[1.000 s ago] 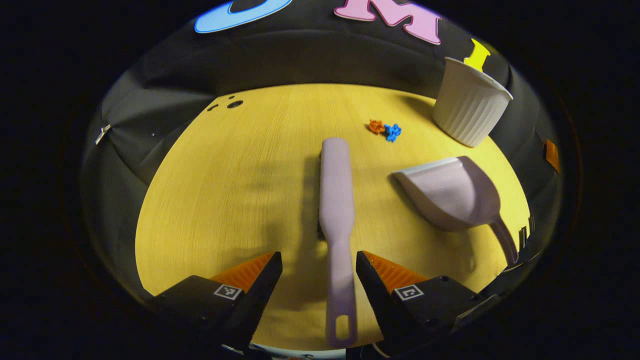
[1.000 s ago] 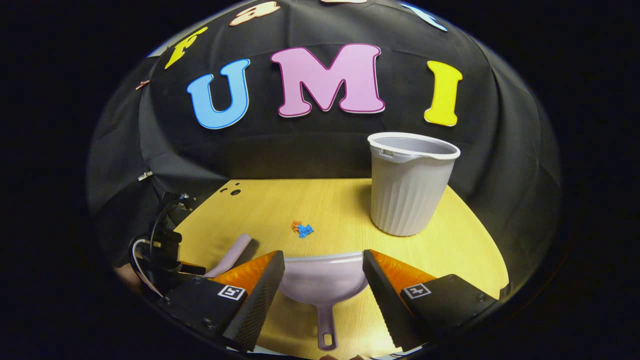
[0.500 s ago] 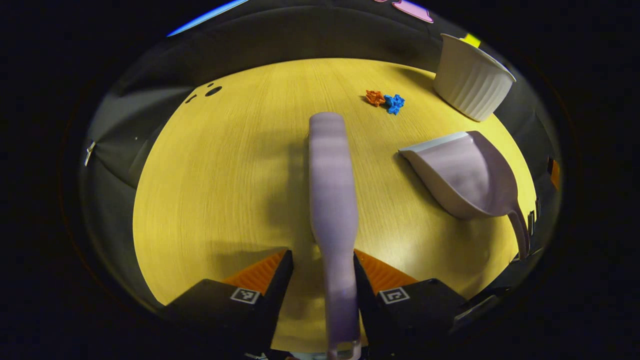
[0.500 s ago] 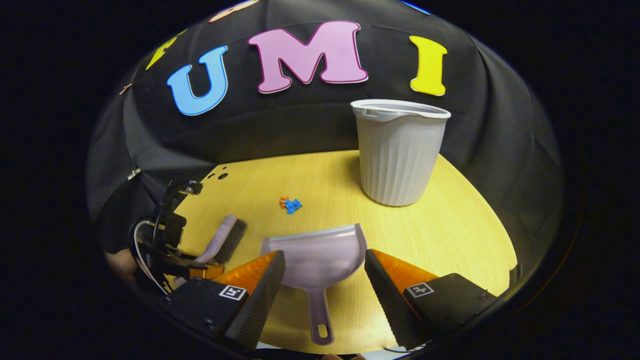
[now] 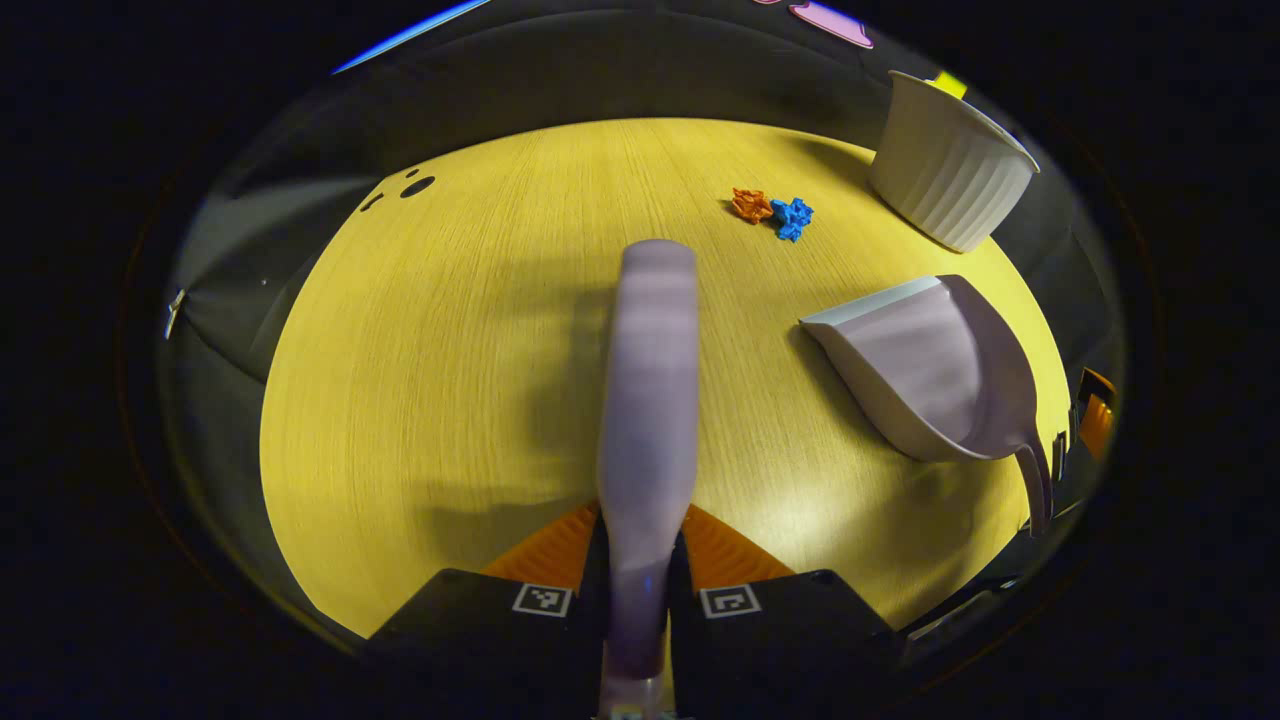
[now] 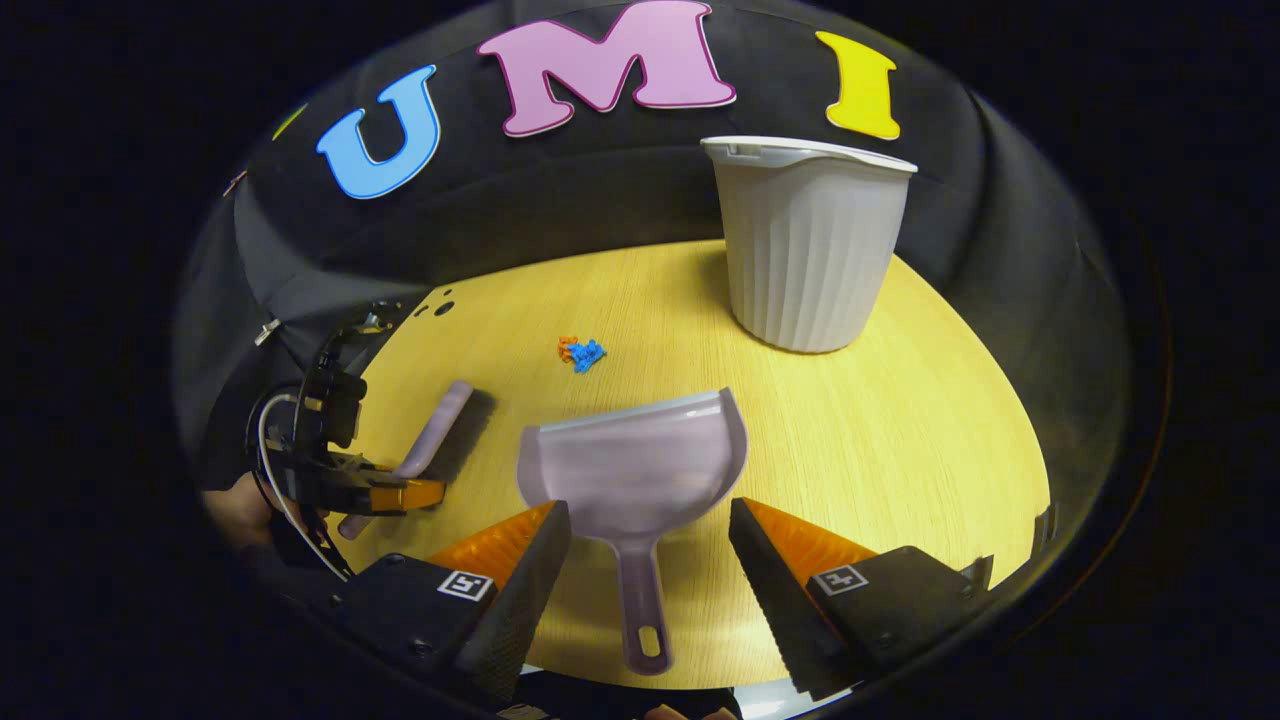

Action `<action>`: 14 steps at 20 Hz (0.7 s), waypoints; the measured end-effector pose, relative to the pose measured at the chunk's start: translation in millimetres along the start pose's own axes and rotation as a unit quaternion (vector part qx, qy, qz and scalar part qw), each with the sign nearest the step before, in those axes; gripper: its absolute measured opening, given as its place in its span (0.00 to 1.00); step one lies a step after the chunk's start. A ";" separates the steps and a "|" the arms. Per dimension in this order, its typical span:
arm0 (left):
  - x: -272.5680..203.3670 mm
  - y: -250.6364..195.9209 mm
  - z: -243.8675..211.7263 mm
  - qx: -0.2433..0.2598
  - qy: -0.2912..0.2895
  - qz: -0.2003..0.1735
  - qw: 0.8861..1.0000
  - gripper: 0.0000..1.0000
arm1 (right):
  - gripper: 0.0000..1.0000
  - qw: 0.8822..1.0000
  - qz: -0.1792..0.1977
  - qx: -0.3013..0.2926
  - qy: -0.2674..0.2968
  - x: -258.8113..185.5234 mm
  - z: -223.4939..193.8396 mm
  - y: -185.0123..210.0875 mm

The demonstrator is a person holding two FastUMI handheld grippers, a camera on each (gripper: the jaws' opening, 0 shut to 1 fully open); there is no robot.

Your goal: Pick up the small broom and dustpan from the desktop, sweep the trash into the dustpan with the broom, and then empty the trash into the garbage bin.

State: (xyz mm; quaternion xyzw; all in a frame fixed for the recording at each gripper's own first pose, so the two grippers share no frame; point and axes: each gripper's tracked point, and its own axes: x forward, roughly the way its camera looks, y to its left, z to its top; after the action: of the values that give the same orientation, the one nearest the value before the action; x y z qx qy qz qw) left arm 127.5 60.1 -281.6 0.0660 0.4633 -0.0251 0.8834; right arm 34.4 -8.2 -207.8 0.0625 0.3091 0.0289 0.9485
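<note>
Clamping the lilac plastic broom (image 5: 650,400) by its handle, the left gripper (image 5: 637,560) risks twisting it, while the right gripper (image 6: 648,560), fingers apart, straddles the lilac dustpan (image 6: 632,470) on the tabletop (image 6: 900,440).

Left hand-held gripper (image 5: 636,560) clamped tight, both fingers pressed in on the broom handle (image 5: 640,560); right hand-held gripper (image 6: 648,560) spread wide, low near the worktop (image 6: 900,440), fingers either side of the dustpan handle (image 6: 638,610), not touching it.
</note>
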 end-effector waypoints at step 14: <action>-58.1 12.4 3.5 -0.082 -0.077 -0.015 0.994 0.26 | 0.99 0.991 -0.010 -0.019 0.136 27.2 -62.9 -9.4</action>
State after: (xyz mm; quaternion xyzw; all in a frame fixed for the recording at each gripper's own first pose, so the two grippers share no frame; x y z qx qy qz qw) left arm 98.5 70.9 -230.7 -0.0156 0.3949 -0.0050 0.9186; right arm 19.5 -8.6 -275.3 0.0364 0.4350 0.0332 0.8991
